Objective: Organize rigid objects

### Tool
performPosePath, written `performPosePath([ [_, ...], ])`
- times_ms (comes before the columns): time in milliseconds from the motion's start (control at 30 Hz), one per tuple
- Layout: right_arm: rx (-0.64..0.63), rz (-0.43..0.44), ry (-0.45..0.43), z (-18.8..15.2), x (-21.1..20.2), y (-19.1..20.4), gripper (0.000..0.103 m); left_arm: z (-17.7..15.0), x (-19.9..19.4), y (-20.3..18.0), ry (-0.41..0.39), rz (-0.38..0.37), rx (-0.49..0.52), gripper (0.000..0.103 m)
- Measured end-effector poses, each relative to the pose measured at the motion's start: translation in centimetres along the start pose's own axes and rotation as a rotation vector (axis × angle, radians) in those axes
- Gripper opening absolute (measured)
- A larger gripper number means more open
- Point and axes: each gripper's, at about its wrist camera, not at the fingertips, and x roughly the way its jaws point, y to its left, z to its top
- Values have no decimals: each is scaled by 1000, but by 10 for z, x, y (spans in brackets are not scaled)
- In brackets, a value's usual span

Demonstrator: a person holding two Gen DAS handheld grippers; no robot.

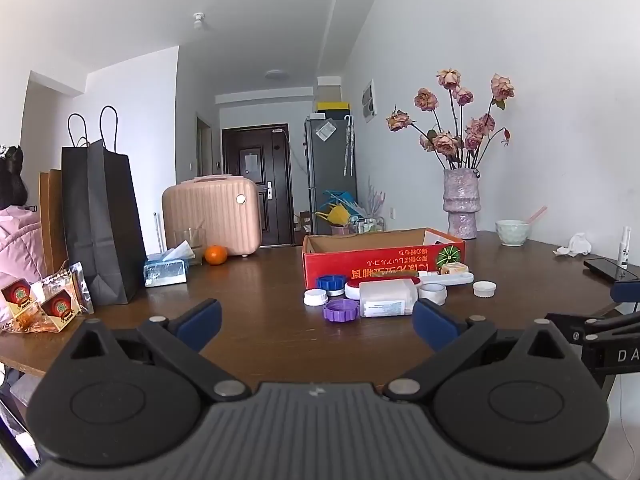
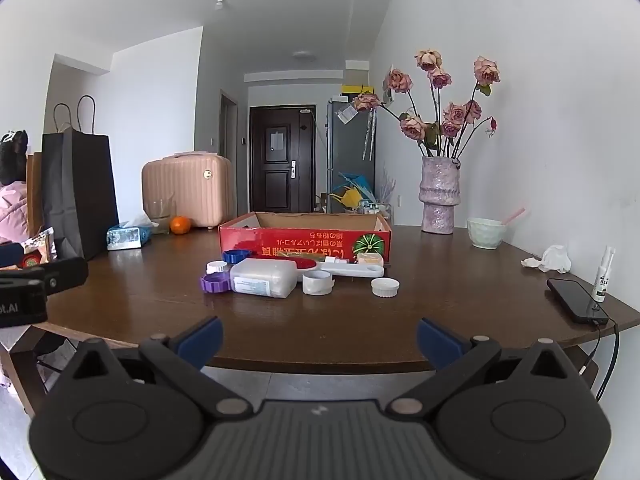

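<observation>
Holding both claws spread and empty above my worktop (image 2: 360,320).
Left claw (image 1: 316,320) and right claw (image 2: 320,340) face lids (image 2: 215,282) beside a red box (image 2: 304,242).

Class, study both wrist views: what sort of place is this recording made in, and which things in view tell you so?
Most likely a lived-in apartment, at a dining table. An entrance door and fridge stand down the hallway, a vase of dried roses sits on the table, and a pink suitcase stands behind it.
</observation>
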Motion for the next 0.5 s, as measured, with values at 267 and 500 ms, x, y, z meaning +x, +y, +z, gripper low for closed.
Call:
performPosePath([
  [267, -14, 1, -6, 1, -1, 2, 103, 3, 0, -6, 7, 2, 3, 103],
  [500, -21, 1, -8, -4, -3, 2, 103, 2, 0, -1, 5, 7, -13, 103],
])
